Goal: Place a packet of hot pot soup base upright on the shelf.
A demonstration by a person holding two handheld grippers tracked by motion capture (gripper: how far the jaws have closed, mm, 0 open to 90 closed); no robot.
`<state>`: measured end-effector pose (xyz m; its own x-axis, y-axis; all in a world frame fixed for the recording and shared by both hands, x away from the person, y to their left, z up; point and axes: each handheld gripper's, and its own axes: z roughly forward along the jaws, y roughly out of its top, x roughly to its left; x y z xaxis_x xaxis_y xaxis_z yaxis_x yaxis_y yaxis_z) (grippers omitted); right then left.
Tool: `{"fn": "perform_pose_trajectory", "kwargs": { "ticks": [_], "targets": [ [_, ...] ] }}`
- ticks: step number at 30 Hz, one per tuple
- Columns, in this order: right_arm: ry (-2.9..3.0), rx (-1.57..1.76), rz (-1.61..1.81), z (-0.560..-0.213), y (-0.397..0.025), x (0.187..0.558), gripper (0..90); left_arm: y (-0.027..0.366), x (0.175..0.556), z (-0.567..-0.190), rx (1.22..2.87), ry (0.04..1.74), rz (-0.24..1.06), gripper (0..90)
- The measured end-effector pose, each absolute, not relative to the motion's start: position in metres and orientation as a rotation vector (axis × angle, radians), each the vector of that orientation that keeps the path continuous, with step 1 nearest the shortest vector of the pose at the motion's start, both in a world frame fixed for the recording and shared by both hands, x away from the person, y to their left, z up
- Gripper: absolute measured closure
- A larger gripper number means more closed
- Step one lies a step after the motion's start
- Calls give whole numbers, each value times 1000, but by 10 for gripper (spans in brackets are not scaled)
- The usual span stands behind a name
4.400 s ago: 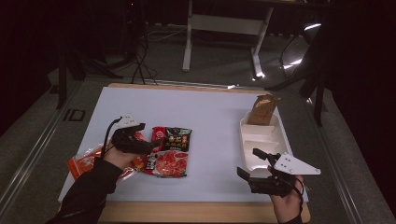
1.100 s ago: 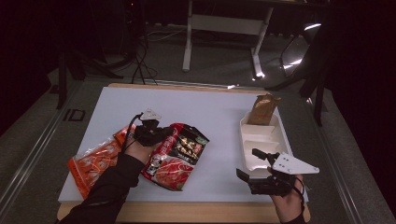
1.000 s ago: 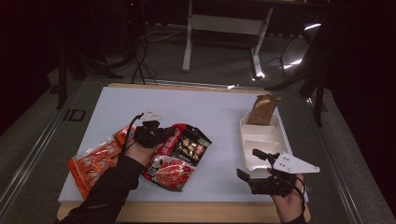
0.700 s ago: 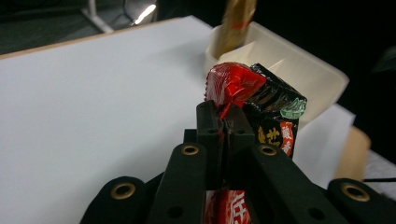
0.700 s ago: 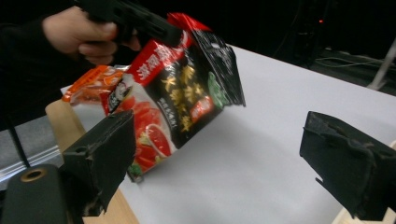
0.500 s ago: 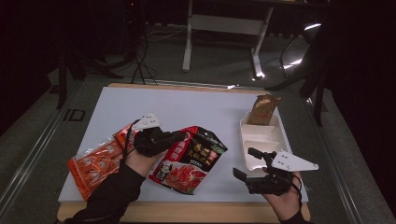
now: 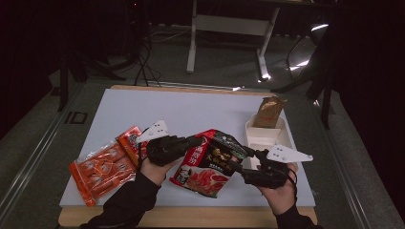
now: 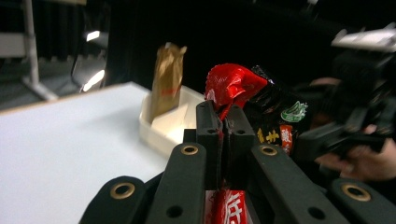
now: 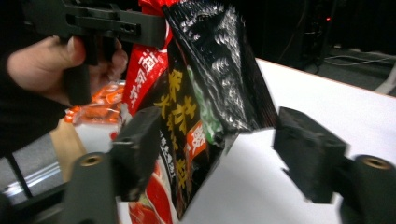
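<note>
1. Left gripper (image 7: 193,142): jaws clamped tight on the crumpled top edge of the red-and-black snack bag (image 7: 210,162); left gripper view shows the bag's red corner (image 8: 231,84) bunched above the closed jaws.
2. Right gripper (image 7: 235,164): jaws spread wide, one on each side of the bag's black side edge (image 9: 210,107), not pinching it.
3. Bag sits btwn the two grippers, front-centre of the white table (image 7: 191,109), lifted at the pinched end. Long axis runs approx. from that top end down toward the person; printed face up in the high view.
4. Orange packet (image 7: 102,167) lies flat at front left, well apart from the bag.
5. White tray (image 7: 260,138) at right w/ a brown pouch (image 7: 269,112) standing upright at its far end.
</note>
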<state>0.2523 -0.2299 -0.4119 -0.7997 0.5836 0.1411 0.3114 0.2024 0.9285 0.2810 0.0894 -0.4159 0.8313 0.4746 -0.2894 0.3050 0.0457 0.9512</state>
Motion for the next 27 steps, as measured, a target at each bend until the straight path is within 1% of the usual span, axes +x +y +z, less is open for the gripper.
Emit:
{"fn": "perform_pose_trajectory", "kwargs": {
  "ticks": [2, 3, 5, 6, 9, 11, 17, 20, 23, 26, 27],
  "targets": [
    [2230, 860, 1632, -412, -230, 253, 409, 88, 281, -416, 1533, 634, 136, 877],
    [2234, 868, 1661, -411, -230, 254, 448, 87, 280, -417, 1521, 632, 147, 877],
    [2217, 884, 1692, -408, -231, 255, 498, 84, 281, -417, 1514, 632, 130, 876],
    [2216, 895, 1714, -407, -232, 256, 516, 82, 280, -418, 1515, 637, 142, 876],
    [2189, 927, 1751, -403, -235, 259, 676, 78, 280, -422, 1523, 633, 156, 875],
    [2211, 912, 1709, -400, -236, 260, 707, 77, 282, -426, 1518, 634, 136, 873],
    [2250, 879, 1654, -391, -238, 259, 757, 76, 285, -433, 1510, 641, 97, 855],
    [2265, 848, 1624, -387, -237, 258, 763, 76, 285, -432, 1518, 637, 97, 837],
    [2272, 838, 1612, -384, -237, 259, 764, 77, 286, -430, 1540, 645, 84, 796],
    [2277, 822, 1596, -382, -235, 259, 764, 78, 287, -428, 1558, 651, 80, 712],
    [2280, 817, 1588, -381, -234, 259, 765, 79, 287, -427, 1562, 650, 78, 639]
  ]
}}
